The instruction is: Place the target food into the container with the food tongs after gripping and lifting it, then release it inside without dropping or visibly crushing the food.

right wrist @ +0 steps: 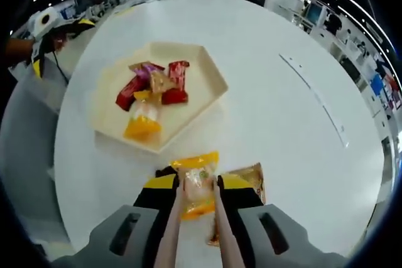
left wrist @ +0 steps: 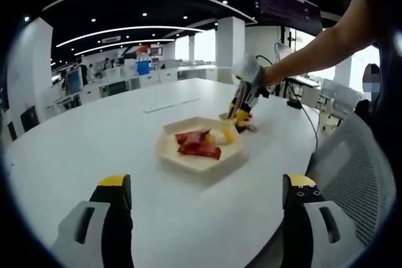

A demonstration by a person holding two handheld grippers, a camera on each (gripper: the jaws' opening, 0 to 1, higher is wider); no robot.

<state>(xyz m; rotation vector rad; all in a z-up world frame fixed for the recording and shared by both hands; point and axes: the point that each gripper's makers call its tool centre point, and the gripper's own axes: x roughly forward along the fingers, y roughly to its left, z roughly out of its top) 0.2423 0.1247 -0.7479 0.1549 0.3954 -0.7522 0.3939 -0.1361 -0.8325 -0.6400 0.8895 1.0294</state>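
Observation:
A cream hexagonal tray on the round white table holds several wrapped snacks, red, brown and yellow. My right gripper is shut on the food tongs. The tong tips pinch a yellow-wrapped snack packet just short of the tray's near edge. I cannot tell whether the packet is off the table. In the left gripper view the tray lies ahead, and the right gripper is at its far right corner. My left gripper is open and holds nothing.
A brownish packet lies on the table beside the held one. A person's arm reaches in from the right. A mesh chair stands at the table's right edge. The left gripper is at the table's far left.

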